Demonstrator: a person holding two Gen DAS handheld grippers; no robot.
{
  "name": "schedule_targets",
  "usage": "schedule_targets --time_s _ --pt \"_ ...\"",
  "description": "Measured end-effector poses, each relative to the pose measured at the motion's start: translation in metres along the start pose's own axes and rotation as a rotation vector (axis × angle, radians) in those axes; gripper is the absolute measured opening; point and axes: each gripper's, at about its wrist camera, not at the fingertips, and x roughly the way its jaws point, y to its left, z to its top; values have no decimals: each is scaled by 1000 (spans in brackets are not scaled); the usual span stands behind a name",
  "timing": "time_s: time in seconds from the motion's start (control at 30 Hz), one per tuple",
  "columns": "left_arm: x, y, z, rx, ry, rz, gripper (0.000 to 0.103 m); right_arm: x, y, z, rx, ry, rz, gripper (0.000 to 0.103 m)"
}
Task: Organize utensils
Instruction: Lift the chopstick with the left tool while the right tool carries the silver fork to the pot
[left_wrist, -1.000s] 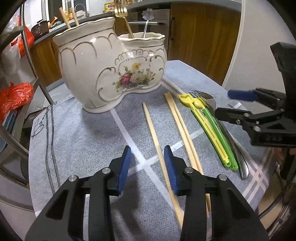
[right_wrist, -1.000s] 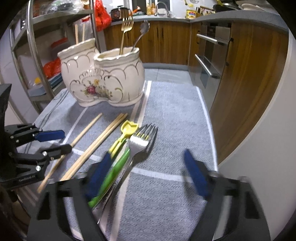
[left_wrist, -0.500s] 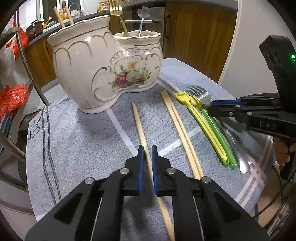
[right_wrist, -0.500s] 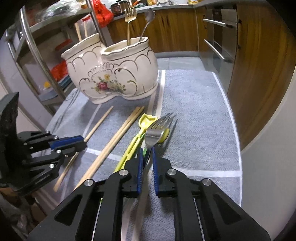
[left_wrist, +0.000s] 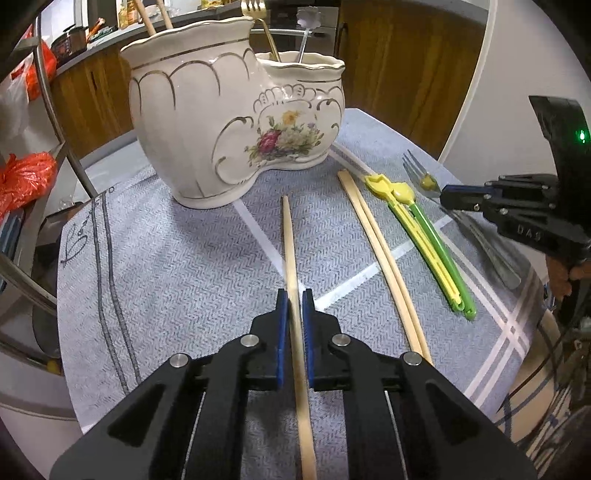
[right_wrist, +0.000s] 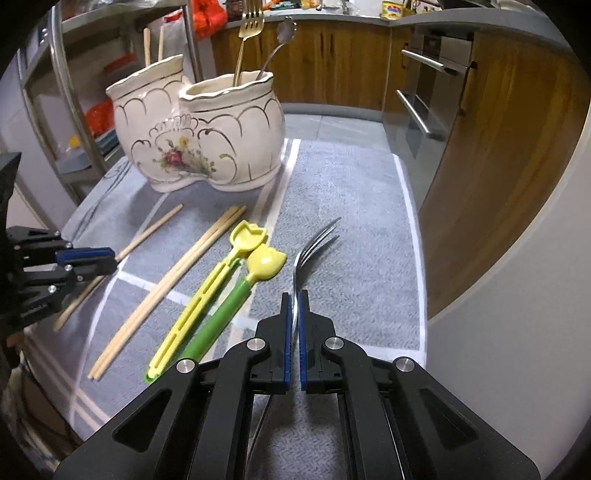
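While a grey woven cloth (left_wrist: 177, 266) covers the bench, the left tongs (left_wrist: 292, 301) are closed on a single wooden chopstick (left_wrist: 290, 243), which points toward the holder at the far edge. The right tongs (right_wrist: 294, 301) are clamped on the handle of a steel fork (right_wrist: 314, 243), whose tines are turned on edge above the cloth near the right edge. Between the two held pieces, a pair of chopsticks (left_wrist: 373, 236) is laid side by side on the cloth, and just beside it a yellow utensil (right_wrist: 207, 295) and a green-handled utensil (right_wrist: 229, 306) are seen touching each other. A two-part floral ceramic holder (left_wrist: 236, 125) is stood at the far edge; a gold fork (right_wrist: 245, 37) and a spoon (right_wrist: 279, 40) are held in its right part, and two chopsticks (right_wrist: 153, 42) in its left.
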Motion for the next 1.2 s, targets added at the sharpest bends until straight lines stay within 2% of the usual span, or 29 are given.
schedule_targets --time_s 0.07,0.27,0.47,0.9,1.2 --pt "1 3 1 -12 -5 -4 8 5 1 1 0 20 0 6" --pt "5 4 2 -24 -21 -2 8 8 0 1 9 5 3 5" --pt "7 6 3 -31 -27 -4 6 -2 -1 1 19 -41 8 4" --pt "-36 12 3 -42 -229 -40 6 -60 10 12 -33 -288 37 3" --pt "-64 20 5 -37 -335 -12 6 -85 25 22 -91 -413 21 3"
